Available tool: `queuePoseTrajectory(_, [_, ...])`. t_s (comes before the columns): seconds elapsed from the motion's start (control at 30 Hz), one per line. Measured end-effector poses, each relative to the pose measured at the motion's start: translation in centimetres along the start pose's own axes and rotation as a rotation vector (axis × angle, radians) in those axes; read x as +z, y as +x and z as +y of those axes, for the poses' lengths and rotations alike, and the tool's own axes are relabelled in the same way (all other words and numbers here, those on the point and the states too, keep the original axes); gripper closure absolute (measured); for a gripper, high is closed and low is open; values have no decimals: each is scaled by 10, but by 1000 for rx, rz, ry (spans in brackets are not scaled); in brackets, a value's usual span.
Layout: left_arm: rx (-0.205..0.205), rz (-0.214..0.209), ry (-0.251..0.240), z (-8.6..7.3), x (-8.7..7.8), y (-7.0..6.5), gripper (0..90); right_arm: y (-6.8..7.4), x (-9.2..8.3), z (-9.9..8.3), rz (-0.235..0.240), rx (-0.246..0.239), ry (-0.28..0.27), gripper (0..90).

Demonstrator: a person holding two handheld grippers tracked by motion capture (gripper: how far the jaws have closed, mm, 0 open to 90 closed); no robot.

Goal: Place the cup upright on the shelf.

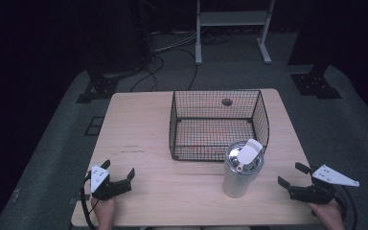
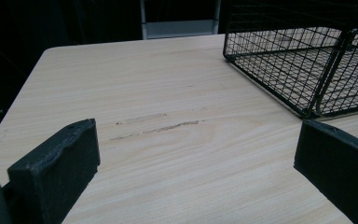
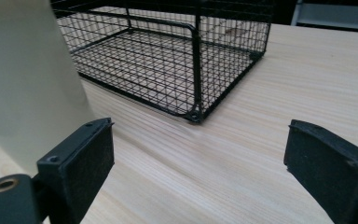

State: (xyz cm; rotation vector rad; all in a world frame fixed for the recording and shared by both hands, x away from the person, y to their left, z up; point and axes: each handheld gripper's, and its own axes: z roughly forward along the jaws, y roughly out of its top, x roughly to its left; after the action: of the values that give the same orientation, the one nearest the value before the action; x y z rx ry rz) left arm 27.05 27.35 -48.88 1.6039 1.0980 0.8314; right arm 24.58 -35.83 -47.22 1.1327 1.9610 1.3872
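Left gripper (image 1: 120, 181): rests at the near left corner of the table (image 1: 139, 124), jaws wide apart with nothing between them; the hand (image 1: 104, 211) comes in from the near edge. It points right and a little far, well apart from the bottle.
Left gripper risk: low from here; if it sweeps right without lifting, a jaw could catch the basket's near left corner, which shows ahead in the left gripper view.
Bottle (image 1: 240, 168): a steel bottle with a white flip lid, upright on the table just in front of the basket's near right side, between the two grippers and nearer the right one.
Bottle risk: it is tall and narrow, so a push high on its side would likely tip it. A smooth wall may also slip in a shallow grip.
Basket (image 1: 182, 103): black wire, open on top, at the far middle of the table. Its rim could snag the bottle's base if the lift is too low.
Right gripper (image 1: 294, 178): at the near right edge, jaws spread wide and holding nothing, aimed left toward the bottle, whose pale side shows beside its left jaw in the right gripper view.
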Motion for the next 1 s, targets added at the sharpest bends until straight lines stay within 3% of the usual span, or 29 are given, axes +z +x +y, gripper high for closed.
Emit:
queuePoseTrajectory(0.3, [7, 1, -12, -1, -1, -1, 0, 18, -9, 14, 75, -84, 1, 77])
queuePoseTrajectory(0.6, [4, 0, -15, -1, -2, -1, 0, 37, -6, 26, 137, -161, 22, 76])
queuePoseTrajectory(1.0, [6, -1, -21, -1, -2, -1, 0, 50, 0, 34, 212, -194, 28, 76])
